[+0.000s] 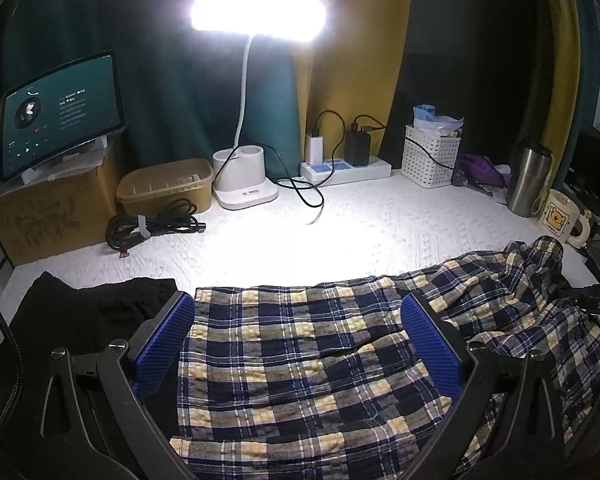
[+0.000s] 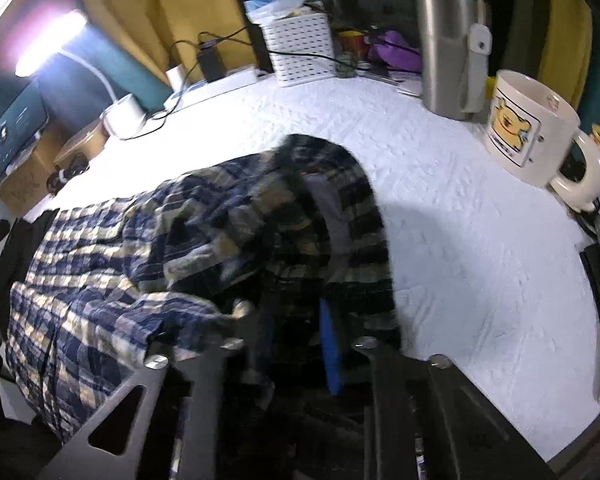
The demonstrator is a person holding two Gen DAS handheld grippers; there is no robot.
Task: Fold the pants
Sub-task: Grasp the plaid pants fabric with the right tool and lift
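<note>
Blue, white and yellow plaid pants (image 1: 320, 360) lie across the near part of a white textured table cover (image 1: 300, 236). My left gripper (image 1: 298, 320) is open, its blue pads wide apart over the flat left part of the pants. In the right wrist view my right gripper (image 2: 296, 320) is shut on a raised, bunched part of the pants (image 2: 220, 220), and the cloth drapes over the fingers and hides most of them. The right wrist view is blurred. The right gripper's dark arm shows at the far right of the left wrist view (image 1: 592, 300).
A black garment (image 1: 80, 312) lies left of the pants. At the back stand a lit desk lamp (image 1: 256, 16), a tablet (image 1: 60, 116) on a cardboard box, a power strip (image 1: 346, 168), a white basket (image 1: 430, 156), a steel tumbler (image 2: 448, 48) and a bear mug (image 2: 532, 128).
</note>
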